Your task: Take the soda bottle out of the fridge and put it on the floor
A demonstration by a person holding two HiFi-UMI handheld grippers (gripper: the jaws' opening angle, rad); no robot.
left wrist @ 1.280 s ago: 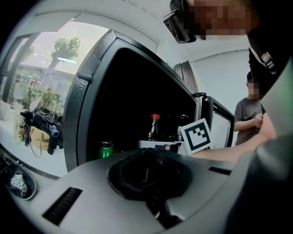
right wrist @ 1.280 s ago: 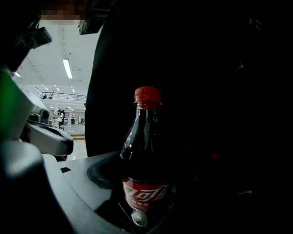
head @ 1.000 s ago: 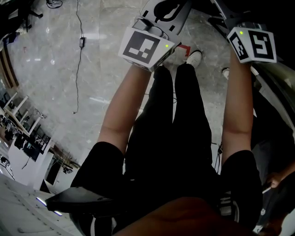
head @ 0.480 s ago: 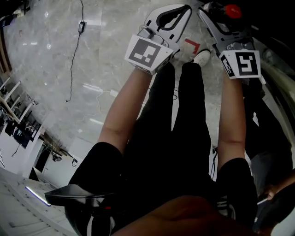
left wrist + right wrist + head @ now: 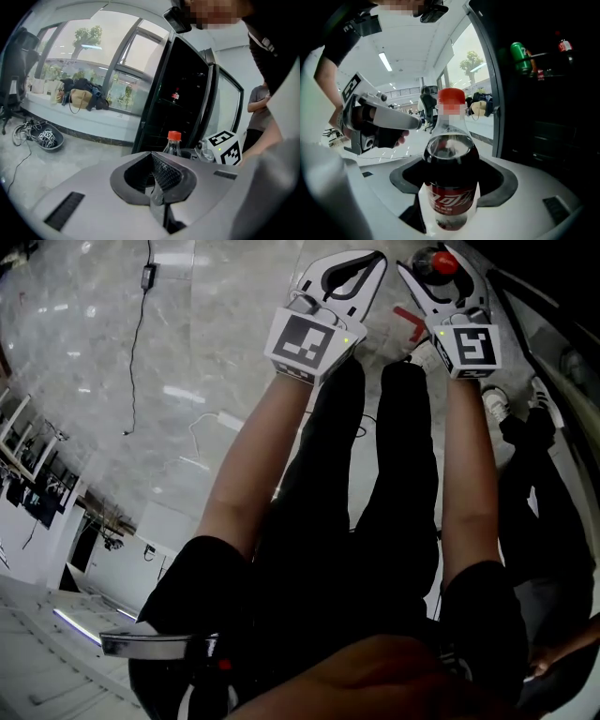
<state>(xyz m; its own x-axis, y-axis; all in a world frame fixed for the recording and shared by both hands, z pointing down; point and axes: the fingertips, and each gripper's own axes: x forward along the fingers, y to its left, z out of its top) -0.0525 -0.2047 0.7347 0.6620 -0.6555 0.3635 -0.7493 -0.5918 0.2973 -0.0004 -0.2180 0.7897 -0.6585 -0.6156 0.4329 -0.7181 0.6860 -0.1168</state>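
Plastic bottle: the soda bottle [image 5: 450, 187] stands straight up in the right gripper [image 5: 442, 287]. The jaws squeeze it low down, at the red label, at 6 o'clock in the right gripper view.
How it will handle: it is nearly full, so it is likely heavy. The smooth round plastic can slip and squash a little. The fat middle is a better place to hold than the thin neck.
Left gripper [image 5: 157, 185]: its jaws are pressed together with nothing in them. It is just beside the bottle.
Floor [image 5: 187, 352]: shiny grey stone, probably well below the bottle, though the head view makes that hard to judge.
Fridge [image 5: 543, 93]: dark and open, at 3 o'clock. A green can [image 5: 518, 52] sits on a shelf inside. The soda bottle is already out.
Change: half a second ago the grippers were wider apart. Now they sit closer, and the red cap is nearer 12 o'clock.
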